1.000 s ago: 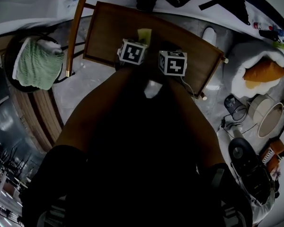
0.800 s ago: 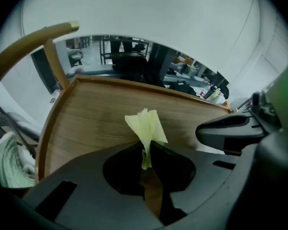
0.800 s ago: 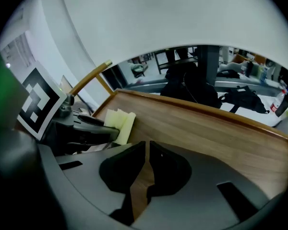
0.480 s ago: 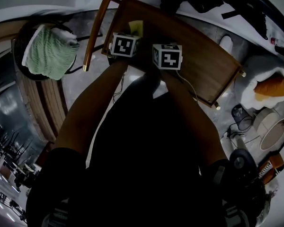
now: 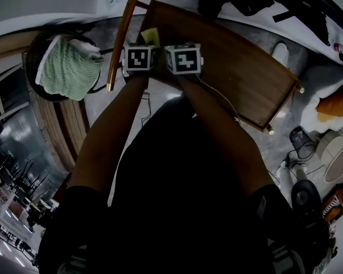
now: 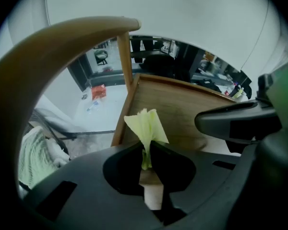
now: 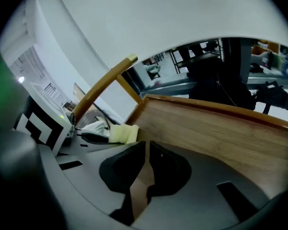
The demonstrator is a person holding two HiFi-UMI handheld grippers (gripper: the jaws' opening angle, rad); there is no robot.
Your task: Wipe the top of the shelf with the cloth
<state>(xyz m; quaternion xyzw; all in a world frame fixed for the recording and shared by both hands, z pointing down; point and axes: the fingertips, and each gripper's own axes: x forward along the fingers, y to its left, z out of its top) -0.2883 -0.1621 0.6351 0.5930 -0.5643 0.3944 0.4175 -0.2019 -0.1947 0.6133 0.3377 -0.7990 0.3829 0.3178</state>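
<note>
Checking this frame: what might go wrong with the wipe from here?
The left gripper pinches only a thin fold of the cloth; dragging it over the shelf top may pull it free.
The right gripper, shut and empty, sits close beside it; the two might bump.
The cloth is near the raised rim and may snag there.

Your left gripper (image 6: 148, 150) pinches the yellow-green cloth (image 6: 147, 126), which stands up over the shelf top (image 6: 182, 102) near its left edge.
</note>
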